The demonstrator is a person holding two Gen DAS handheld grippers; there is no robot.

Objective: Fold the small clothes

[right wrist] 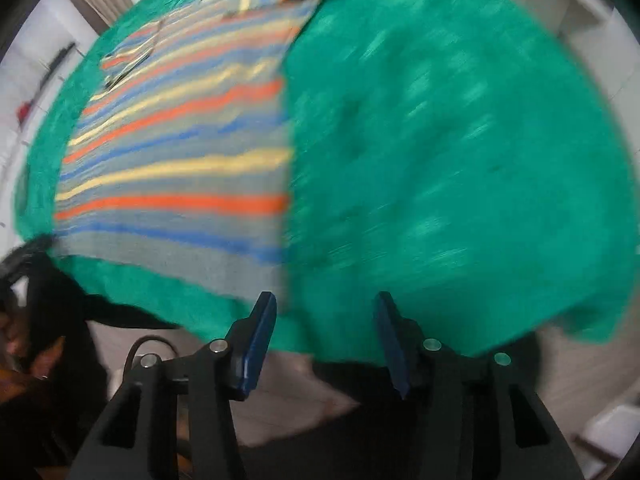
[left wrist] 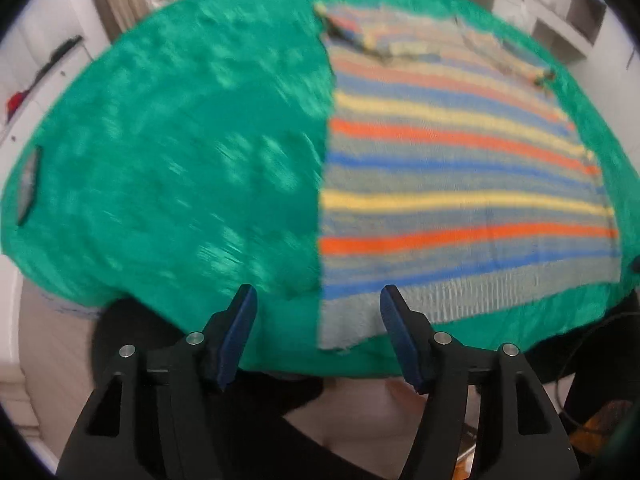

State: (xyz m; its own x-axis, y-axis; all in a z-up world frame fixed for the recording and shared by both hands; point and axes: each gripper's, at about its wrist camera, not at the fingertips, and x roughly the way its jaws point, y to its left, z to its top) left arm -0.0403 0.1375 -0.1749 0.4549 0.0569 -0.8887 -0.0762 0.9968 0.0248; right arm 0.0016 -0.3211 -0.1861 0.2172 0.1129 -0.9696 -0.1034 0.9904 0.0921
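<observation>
A striped knit garment (left wrist: 452, 184) in grey, blue, orange and yellow lies flat on a green furry cover (left wrist: 180, 168), folded along a straight left edge. It fills the right half of the left wrist view and the left part of the right wrist view (right wrist: 180, 168). My left gripper (left wrist: 318, 300) is open and empty, hovering above the garment's near left corner. My right gripper (right wrist: 324, 306) is open and empty, above the cover's near edge just right of the garment's near right corner. Both views are motion-blurred.
The green cover (right wrist: 460, 160) drapes over a table whose near edge runs just ahead of both grippers. White shelving (left wrist: 560, 20) stands at the far right and a white wall at the left. A dark cable (right wrist: 148, 344) lies below the table edge.
</observation>
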